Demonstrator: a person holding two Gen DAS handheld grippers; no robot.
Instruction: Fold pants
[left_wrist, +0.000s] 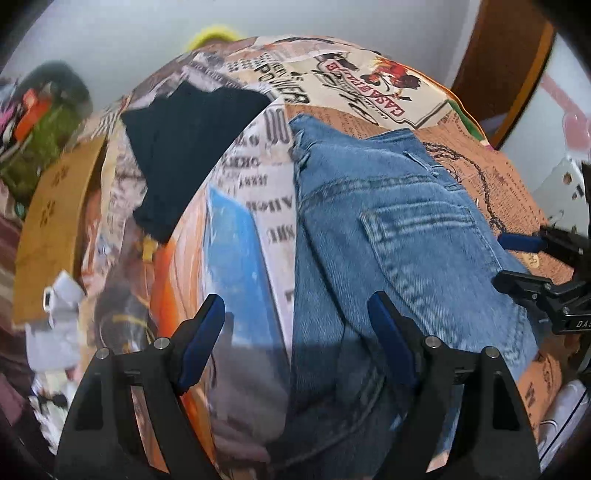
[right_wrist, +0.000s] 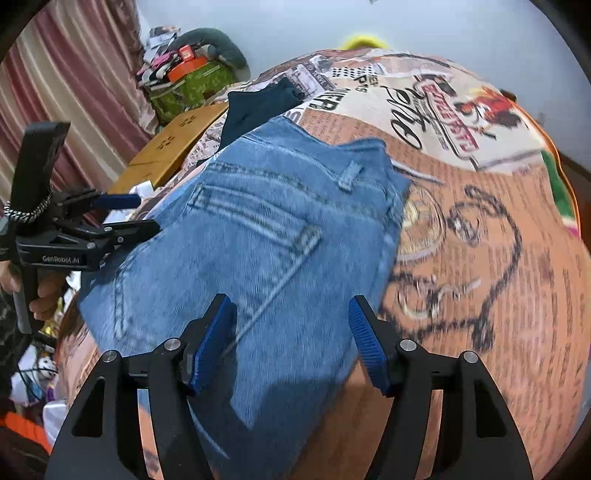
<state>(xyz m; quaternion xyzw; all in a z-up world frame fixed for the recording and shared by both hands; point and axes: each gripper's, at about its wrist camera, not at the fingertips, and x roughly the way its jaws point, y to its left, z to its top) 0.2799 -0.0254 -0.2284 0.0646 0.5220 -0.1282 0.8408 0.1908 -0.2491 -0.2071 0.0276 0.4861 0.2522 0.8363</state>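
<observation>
Blue jeans (left_wrist: 399, 236) lie folded on a bed covered with a printed newspaper-pattern sheet (left_wrist: 266, 184), back pocket up; they also show in the right wrist view (right_wrist: 266, 251). My left gripper (left_wrist: 297, 306) is open and empty, hovering over the jeans' left edge. My right gripper (right_wrist: 291, 310) is open and empty above the jeans' near part. The left gripper shows at the left in the right wrist view (right_wrist: 147, 212), and the right gripper at the right edge of the left wrist view (left_wrist: 506, 256); both look open.
A dark navy garment (left_wrist: 184, 147) lies on the sheet beyond the jeans. A light blue item (left_wrist: 240, 273) lies left of them. A wooden board (right_wrist: 177, 144), a green box with clutter (right_wrist: 192, 85) and a curtain (right_wrist: 66, 92) stand at the left.
</observation>
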